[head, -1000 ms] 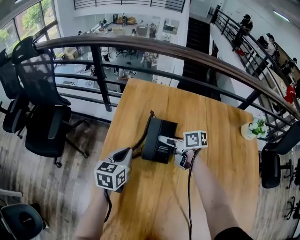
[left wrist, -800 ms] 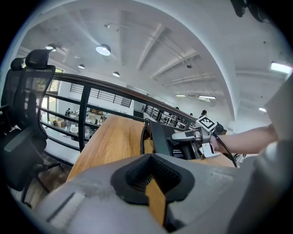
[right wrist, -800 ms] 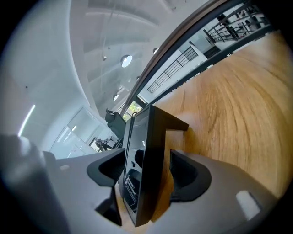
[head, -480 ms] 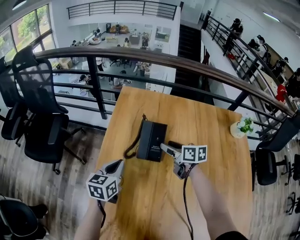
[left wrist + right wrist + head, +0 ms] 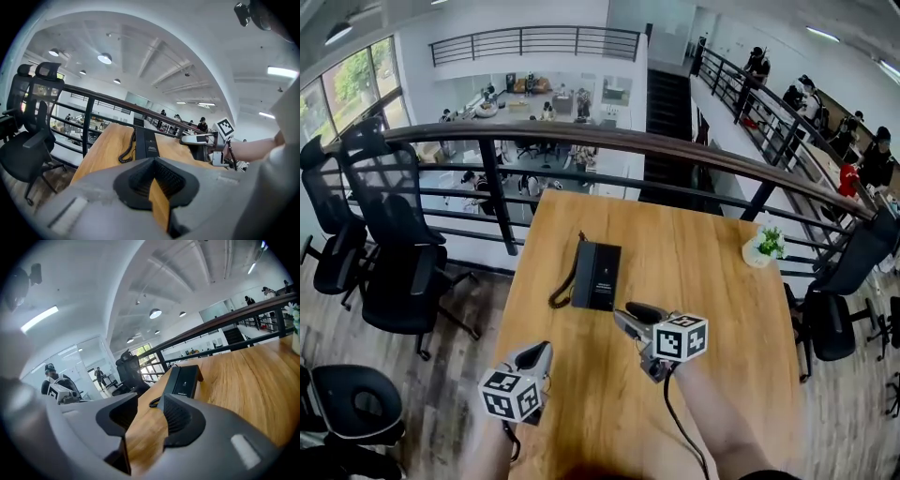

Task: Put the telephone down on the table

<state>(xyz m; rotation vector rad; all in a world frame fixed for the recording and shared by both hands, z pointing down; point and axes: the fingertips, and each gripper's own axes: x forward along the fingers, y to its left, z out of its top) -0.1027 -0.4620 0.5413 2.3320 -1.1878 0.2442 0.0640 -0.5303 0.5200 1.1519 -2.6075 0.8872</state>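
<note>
Telephone (image 5: 596, 275): lies flat on the table (image 5: 727, 281), in the middle of the far half, long side running away from the person. Its coiled cord (image 5: 562, 289) loops off the left edge. Nothing touches it.

Change: a second ago the right gripper (image 5: 630, 316) had its jaws at the telephone's near edge and the left gripper (image 5: 538, 357) sat close by the near left corner. Both have since drawn back toward the person and lifted. Bare wood now shows between each tip and the telephone.

Reading: the telephone is released and resting on the table, so the put-down looks done. Only the retreat is left.

Right gripper: jaws apart and closing, with only table between them. It points forward and a little down, the telephone ahead of it, apart from the telephone. The forearm comes up from the bottom edge.

Left gripper: pads pressed together at the tips, nothing pinched. Only a sliver of table shows lower down. It points forward and slightly down, over the table's near left edge, well apart from the telephone. The hand is hidden under the marker cube.
</note>
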